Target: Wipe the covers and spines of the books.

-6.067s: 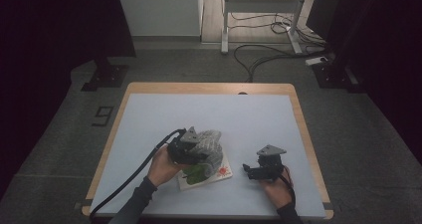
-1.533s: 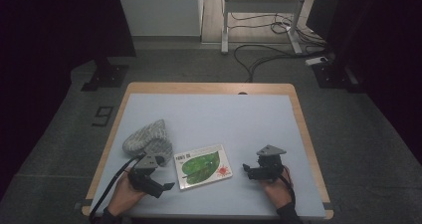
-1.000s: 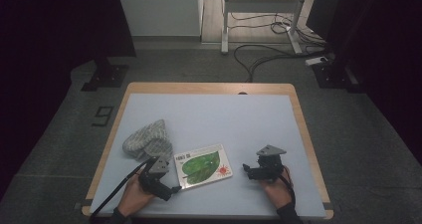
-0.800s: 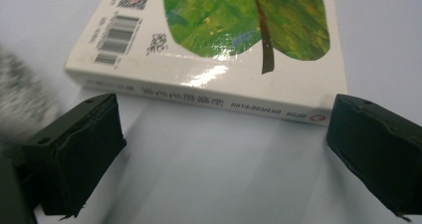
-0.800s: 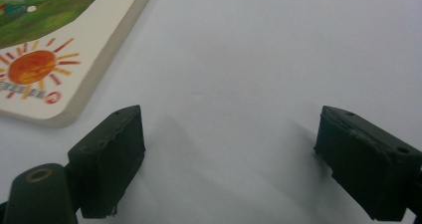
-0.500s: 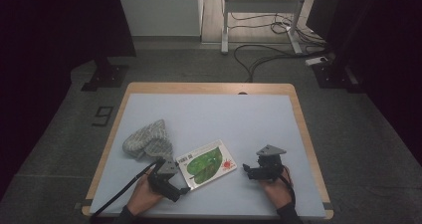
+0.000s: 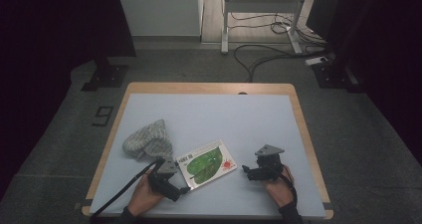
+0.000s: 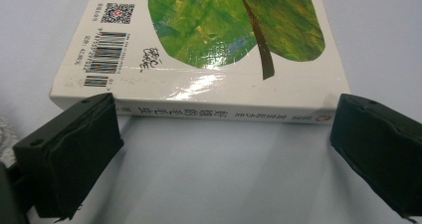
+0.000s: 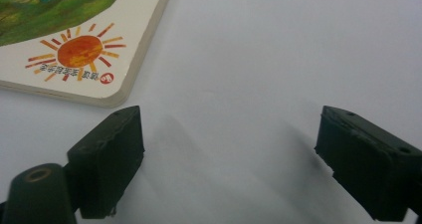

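While spread wide, left gripper [image 8: 224, 134] at book [image 8: 209, 45] spine, untouching.

On my surface [image 7: 214, 114], pale blue with a wooden rim, a grey knitted hat [image 7: 148, 142] lies crumpled in the lower left of the high view. Past the far edge I see grey floor, with a white cabinet [image 7: 159, 7] at top centre and a metal stand [image 7: 261, 10] to its right. Black cables [image 7: 278, 59] snake across the floor at upper right.
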Available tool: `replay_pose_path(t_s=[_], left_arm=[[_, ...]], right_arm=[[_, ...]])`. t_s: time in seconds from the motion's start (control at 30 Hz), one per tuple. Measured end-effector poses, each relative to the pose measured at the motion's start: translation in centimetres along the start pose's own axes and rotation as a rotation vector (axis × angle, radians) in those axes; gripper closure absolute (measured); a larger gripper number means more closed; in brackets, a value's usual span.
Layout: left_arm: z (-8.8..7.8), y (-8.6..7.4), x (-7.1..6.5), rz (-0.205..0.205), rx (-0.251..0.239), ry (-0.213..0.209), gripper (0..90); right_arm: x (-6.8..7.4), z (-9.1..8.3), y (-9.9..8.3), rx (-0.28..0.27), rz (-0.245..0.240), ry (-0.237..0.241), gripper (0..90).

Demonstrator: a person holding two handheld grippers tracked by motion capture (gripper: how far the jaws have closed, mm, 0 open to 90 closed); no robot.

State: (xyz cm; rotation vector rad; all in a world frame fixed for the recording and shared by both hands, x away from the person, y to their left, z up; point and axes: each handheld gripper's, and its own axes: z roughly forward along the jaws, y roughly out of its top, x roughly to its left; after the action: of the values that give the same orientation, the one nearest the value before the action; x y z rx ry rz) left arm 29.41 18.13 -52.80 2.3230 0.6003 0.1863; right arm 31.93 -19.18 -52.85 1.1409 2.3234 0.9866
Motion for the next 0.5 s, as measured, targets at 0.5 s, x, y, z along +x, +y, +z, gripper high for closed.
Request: replay_pose_path(t_s=[0.5], left_arm=[[0.0,0.0,0.0,-0.002,-0.001,-0.002,0.0]], right_arm=[[1.8,0.6,4.7,-0.027,-0.088,0.106,0.0]])
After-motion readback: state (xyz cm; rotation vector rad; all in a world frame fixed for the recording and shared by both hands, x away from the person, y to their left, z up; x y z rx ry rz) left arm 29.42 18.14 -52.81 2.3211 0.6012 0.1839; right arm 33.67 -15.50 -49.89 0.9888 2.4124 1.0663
